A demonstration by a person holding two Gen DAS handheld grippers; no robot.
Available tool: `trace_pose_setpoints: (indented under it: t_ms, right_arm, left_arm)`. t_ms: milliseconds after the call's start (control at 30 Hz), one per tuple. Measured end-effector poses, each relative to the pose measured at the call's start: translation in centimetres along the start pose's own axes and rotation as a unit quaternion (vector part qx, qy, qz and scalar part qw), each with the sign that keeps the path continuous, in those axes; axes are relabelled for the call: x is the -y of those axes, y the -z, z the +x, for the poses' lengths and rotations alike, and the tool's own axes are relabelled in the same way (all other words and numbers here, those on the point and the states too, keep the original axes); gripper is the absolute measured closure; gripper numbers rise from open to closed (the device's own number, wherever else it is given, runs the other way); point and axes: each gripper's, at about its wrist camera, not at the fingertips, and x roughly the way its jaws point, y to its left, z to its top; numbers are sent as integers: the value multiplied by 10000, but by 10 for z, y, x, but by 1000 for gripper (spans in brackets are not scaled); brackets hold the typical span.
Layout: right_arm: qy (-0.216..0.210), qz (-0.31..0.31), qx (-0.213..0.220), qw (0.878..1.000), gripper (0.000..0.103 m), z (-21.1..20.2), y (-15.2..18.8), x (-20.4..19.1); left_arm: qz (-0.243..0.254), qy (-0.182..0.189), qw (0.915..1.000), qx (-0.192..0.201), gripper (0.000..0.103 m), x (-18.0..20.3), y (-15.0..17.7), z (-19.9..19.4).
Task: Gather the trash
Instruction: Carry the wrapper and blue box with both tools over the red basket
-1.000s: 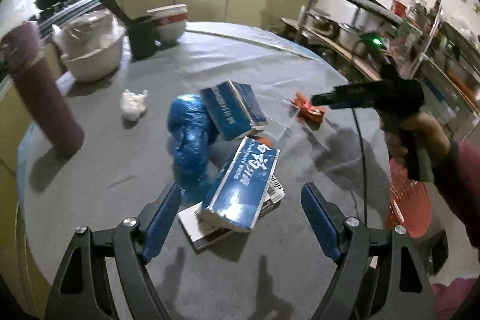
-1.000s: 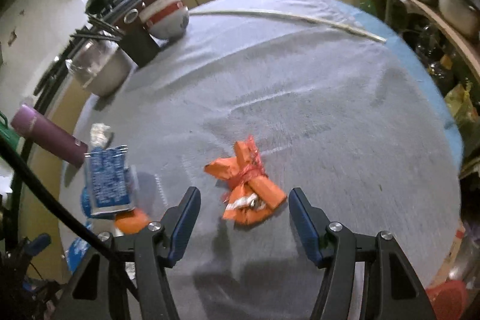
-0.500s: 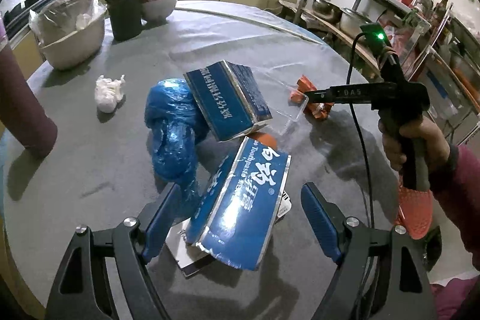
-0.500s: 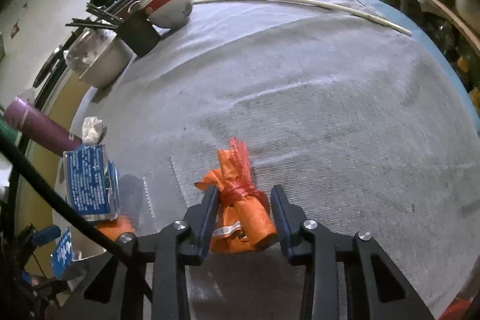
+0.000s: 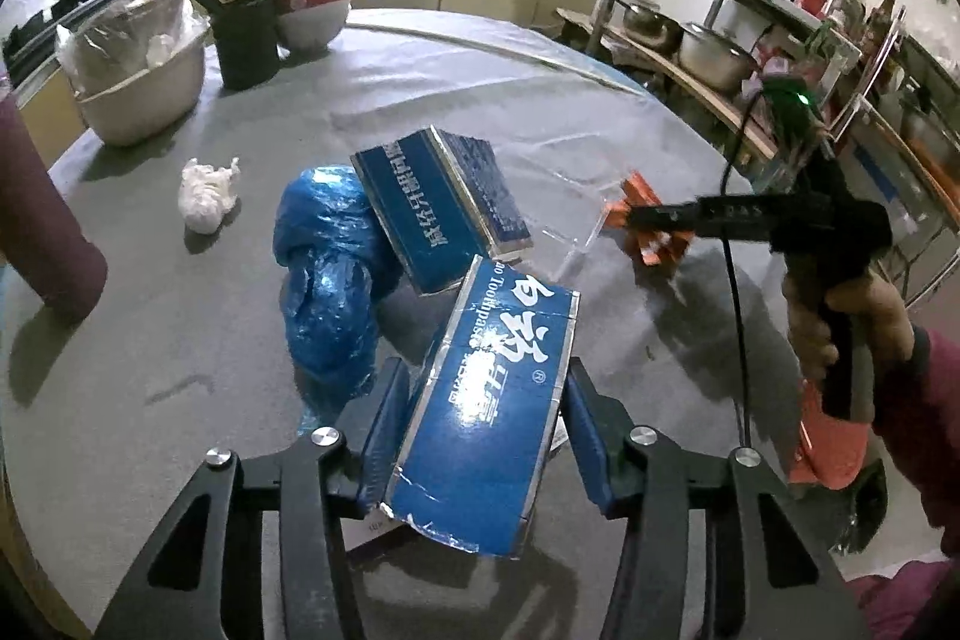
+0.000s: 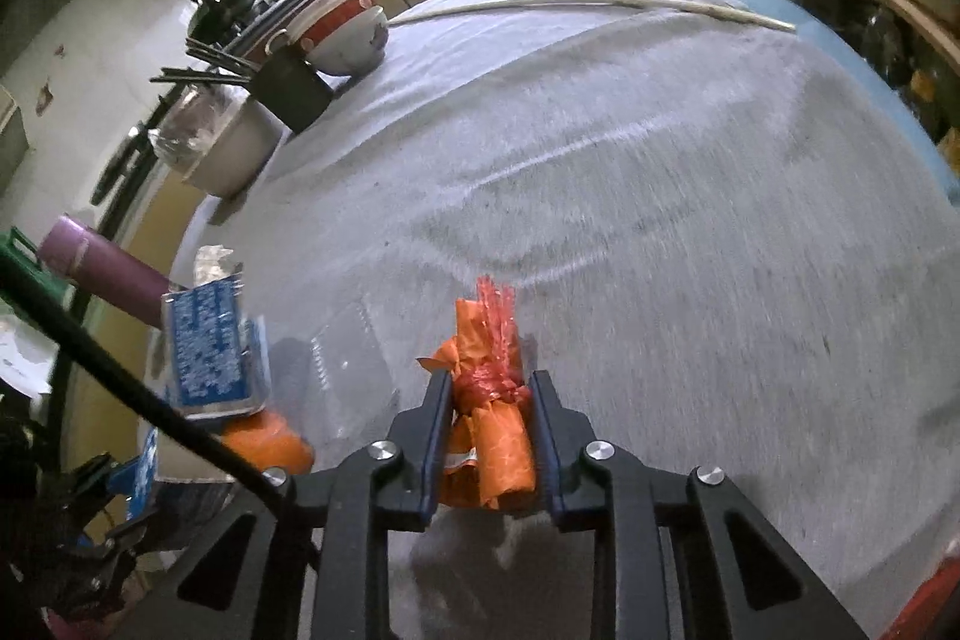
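A blue toothpaste box (image 5: pixel 492 400) lies tilted on a flattened card between the fingers of my left gripper (image 5: pixel 486 376). The jaws are closing and both pads touch the box's sides. Behind it are a second blue box (image 5: pixel 432 208), a crumpled blue plastic bag (image 5: pixel 324 268) and a white tissue wad (image 5: pixel 207 196). My right gripper (image 6: pixel 491 388) is shut on a bundle of orange wrappers (image 6: pixel 492 400), held just above the grey tablecloth. In the left wrist view the same bundle (image 5: pixel 657 250) shows at the right gripper's tip.
A clear plastic tray (image 5: pixel 576 208) lies between the boxes and the orange bundle. A maroon flask (image 5: pixel 42 220), a covered basin (image 5: pixel 144 76), a black chopstick holder (image 5: pixel 246 40) and stacked bowls (image 5: pixel 312 10) line the table's far left. A red basket (image 5: pixel 828 436) sits below the table's right edge.
My left gripper has sunk around the toothpaste box and its jaws have narrowed onto it. My right gripper has shut on the orange bundle and raised it slightly.
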Motion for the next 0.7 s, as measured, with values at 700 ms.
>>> trace_pose_setpoints:
  t_ms: [700]
  right_arm:
    - [-612, -522, -174, 9966, 76, -46, 84, -65]
  left_arm:
    - [-320, -990, 9940, 337, 51, 19, 32, -57]
